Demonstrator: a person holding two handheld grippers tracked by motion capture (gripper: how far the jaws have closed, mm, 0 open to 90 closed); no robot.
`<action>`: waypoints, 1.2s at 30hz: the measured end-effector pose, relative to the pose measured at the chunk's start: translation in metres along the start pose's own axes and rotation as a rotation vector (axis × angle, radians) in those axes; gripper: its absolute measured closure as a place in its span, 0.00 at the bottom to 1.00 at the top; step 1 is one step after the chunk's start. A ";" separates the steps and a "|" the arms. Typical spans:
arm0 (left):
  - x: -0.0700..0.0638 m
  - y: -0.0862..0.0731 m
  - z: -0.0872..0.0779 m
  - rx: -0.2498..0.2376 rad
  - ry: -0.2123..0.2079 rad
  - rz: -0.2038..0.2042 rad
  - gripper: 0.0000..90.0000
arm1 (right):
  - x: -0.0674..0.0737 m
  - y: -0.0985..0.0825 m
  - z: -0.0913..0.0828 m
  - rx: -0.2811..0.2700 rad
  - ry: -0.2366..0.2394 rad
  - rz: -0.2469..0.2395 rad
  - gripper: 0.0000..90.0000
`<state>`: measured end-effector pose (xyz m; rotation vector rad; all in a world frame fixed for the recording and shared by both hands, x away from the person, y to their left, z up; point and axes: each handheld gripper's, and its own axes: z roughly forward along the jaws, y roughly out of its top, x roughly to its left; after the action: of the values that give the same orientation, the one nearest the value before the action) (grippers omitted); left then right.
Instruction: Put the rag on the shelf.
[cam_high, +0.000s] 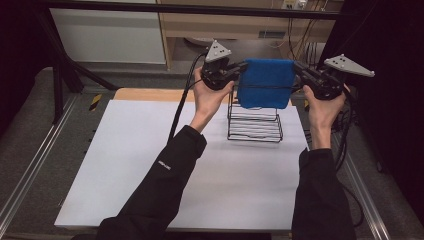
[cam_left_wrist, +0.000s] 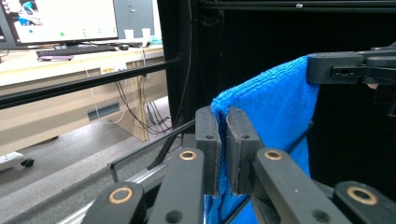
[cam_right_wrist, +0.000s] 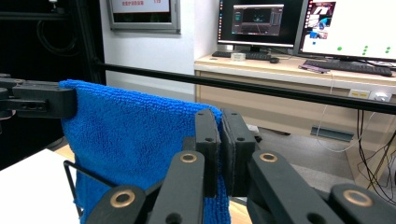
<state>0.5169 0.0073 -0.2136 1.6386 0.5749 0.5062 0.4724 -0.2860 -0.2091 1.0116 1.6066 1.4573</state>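
Above the white desk (cam_high: 150, 165), both hand-held grippers, left (cam_high: 239, 66) and right (cam_high: 299, 69), pinch the blue towel (cam_high: 265, 82) over the wire rack (cam_high: 255, 122) (jaws fully closed), so draping calls for lowering evenly.

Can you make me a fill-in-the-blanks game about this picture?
1. The towel is the colour ____.
2. The left gripper and the right gripper are both shut on the ____.
3. The towel hangs over a black wire ____.
4. The rack stands on a ____ table.

Missing words: blue; towel; rack; white
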 end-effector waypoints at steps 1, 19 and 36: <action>0.000 -0.001 0.000 0.000 -0.002 -0.001 0.94 | 0.001 -0.001 -0.001 0.001 0.003 0.000 0.96; -0.012 -0.009 -0.013 0.064 -0.047 0.028 0.93 | 0.005 -0.010 -0.020 0.049 0.046 -0.017 0.96; -0.018 -0.033 -0.013 0.162 -0.070 0.003 0.89 | 0.001 -0.029 -0.026 0.143 0.113 -0.002 0.95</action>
<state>0.4914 0.0097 -0.2445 1.8041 0.5741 0.4112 0.4463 -0.2975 -0.2361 1.0219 1.8136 1.4375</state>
